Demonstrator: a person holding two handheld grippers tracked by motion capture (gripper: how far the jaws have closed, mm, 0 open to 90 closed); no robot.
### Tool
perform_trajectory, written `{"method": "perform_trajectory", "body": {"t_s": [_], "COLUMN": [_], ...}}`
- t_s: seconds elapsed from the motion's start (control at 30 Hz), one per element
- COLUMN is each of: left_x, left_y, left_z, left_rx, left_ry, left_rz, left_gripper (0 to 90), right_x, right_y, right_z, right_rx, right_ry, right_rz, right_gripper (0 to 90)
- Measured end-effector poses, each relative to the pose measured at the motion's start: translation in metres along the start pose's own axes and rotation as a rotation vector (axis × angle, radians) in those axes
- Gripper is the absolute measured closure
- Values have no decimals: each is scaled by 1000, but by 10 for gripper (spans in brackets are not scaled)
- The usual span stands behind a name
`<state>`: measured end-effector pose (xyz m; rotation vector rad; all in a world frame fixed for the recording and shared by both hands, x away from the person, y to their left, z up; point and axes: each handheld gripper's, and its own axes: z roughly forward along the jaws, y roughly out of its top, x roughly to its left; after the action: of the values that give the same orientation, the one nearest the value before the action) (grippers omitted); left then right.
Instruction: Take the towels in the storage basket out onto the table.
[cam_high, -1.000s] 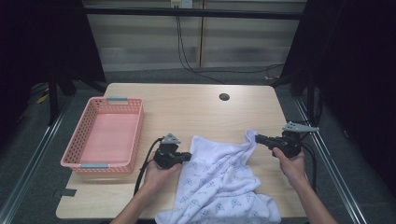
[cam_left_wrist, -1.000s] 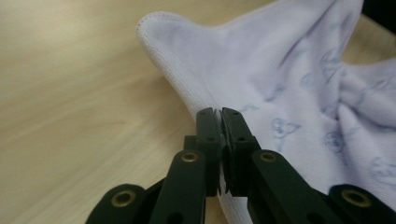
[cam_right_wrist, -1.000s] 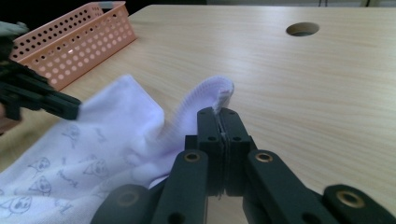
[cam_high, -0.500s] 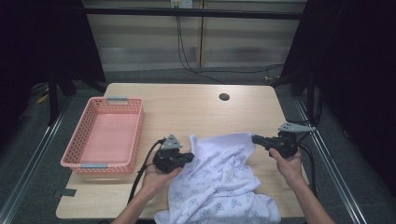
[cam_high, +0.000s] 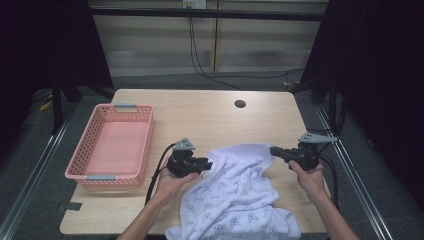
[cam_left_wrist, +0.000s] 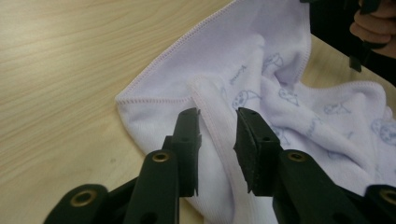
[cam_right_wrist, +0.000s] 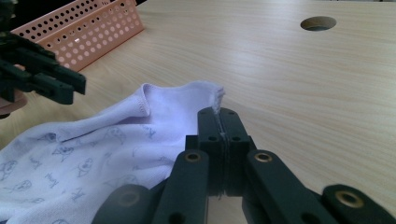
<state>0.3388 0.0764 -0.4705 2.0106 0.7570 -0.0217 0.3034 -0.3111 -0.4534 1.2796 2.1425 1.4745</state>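
A white towel (cam_high: 235, 195) with a small blue print lies rumpled on the wooden table (cam_high: 210, 115) and hangs over its near edge. My left gripper (cam_high: 207, 164) is at the towel's left corner. Its jaws (cam_left_wrist: 218, 119) have just been opening and now stand apart, with the towel's (cam_left_wrist: 261, 60) hem lying loose between them on the table. My right gripper (cam_high: 274, 150) is shut on the towel's far right corner. In the right gripper view a tuft of the towel (cam_right_wrist: 116, 140) sticks out past the closed jaws of the right gripper (cam_right_wrist: 218, 112).
A pink plastic basket (cam_high: 146, 142) stands on the table's left side and also shows as the perforated basket wall (cam_right_wrist: 93, 28) in the right gripper view. A round hole (cam_high: 240, 104) sits near the far edge. The left gripper (cam_right_wrist: 70, 86) appears at the left of the right gripper view.
The left gripper's jaws have opened and let go of the towel's corner, which now rests on the table. The towel's far edge lies stretched flatter between the grippers. The right gripper has kept its grip.
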Motion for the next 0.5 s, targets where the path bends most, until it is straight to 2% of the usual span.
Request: {"method": "perform_trajectory", "body": {"t_s": [0.07,0.17,0.2,0.27,0.3,0.33,0.37,0.4,0.43,0.5], "left_x": [2,0,-1,-4,-5,-6,-7,-7,-6,-6], "left_y": [3,3,1,0,-1,-2,-2,-1,0,3], "left_z": [14,35,42,50,54,55,55,53,49,39], "left_rx": [14,65,82,98,122,139,139,128,118,91], "left_ry": [-13,-7,-12,-20,-2,6,7,18,9,21], "left_rz": [-10,13,-1,3,21,29,44,53,46,42], "left_gripper": [658,558,533,507,516,566,714,770,811,818], "right_x": [0,0,0,0,0,-1,-1,-2,-2,-3], "right_y": [0,-1,-1,-1,-2,-2,-2,-2,-2,-2], "right_z": [2,2,2,1,1,0,-1,-1,-3,-7], "right_rx": [5,10,11,11,12,11,10,11,6,-3], "right_ry": [3,7,8,10,11,9,11,9,8,5], "right_rz": [-3,-4,-2,-5,-5,-6,-6,-3,-3,0], "right_gripper": [896,895,896,895,895,895,895,895,895,895]}}
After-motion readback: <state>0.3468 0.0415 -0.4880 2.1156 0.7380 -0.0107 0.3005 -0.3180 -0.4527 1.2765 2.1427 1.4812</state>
